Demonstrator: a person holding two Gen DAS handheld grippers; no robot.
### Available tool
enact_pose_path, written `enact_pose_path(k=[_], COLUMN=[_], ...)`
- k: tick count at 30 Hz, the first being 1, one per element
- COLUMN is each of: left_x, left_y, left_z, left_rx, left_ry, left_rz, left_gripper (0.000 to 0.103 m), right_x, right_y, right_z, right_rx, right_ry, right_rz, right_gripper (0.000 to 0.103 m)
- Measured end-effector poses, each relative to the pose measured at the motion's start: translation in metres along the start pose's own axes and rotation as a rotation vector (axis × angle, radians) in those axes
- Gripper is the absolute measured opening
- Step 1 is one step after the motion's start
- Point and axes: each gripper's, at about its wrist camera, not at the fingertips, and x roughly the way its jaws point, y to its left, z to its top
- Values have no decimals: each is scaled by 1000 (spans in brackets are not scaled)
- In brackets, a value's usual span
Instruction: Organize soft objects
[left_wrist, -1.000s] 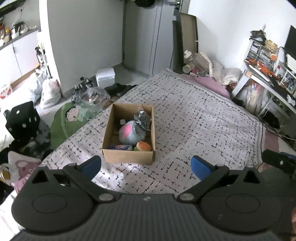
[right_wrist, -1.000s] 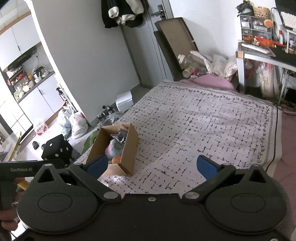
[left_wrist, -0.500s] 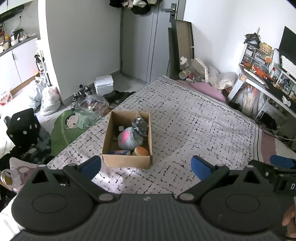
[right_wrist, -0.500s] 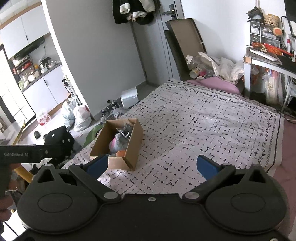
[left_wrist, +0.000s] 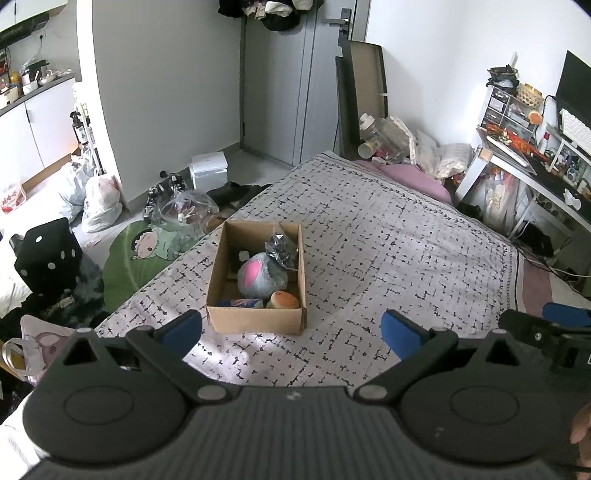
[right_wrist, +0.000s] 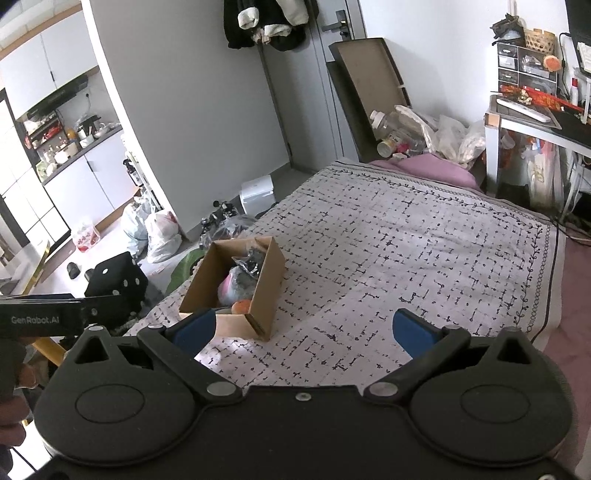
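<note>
A brown cardboard box (left_wrist: 255, 321) stands on the patterned bedspread (left_wrist: 388, 240). In it lie a grey and pink plush toy (left_wrist: 260, 275), an orange soft toy (left_wrist: 284, 300), a crinkled dark plastic bag (left_wrist: 280, 248) and a blue item (left_wrist: 240, 303). My left gripper (left_wrist: 291, 330) is open and empty, held above the bed's near edge, short of the box. My right gripper (right_wrist: 303, 326) is open and empty, to the right of the box (right_wrist: 266, 295). The plush (right_wrist: 236, 284) shows there too.
The floor left of the bed holds a black dice cushion (left_wrist: 48, 254), a green cartoon cushion (left_wrist: 140, 251), plastic bags (left_wrist: 99, 199) and a white box (left_wrist: 208, 170). A desk (left_wrist: 524, 166) stands at right. A pink pillow (left_wrist: 410, 177) and clutter lie at the bed's head.
Both grippers have risen and drawn back from the bed, so the box looks smaller and more of the room shows. Both stay open and empty.
</note>
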Motion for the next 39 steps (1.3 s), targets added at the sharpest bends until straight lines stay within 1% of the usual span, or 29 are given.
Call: enact_pose_path(k=[8,19,39], left_x=[1,2,1], left_y=[1,0,-10], left_z=[-2,-4,-6], left_rx=[3,14,28], left_ry=[-1,-2,-10], left_rz=[1,-2,-9], left_gripper=[102,102,102], right_x=[0,0,-1], right_y=[-1,0,-7], right_z=[-1,-1,-2], right_rx=[12,6,16], right_ry=[6,9,8], right_rz=[4,-13,-29], right_gripper=[103,103,103])
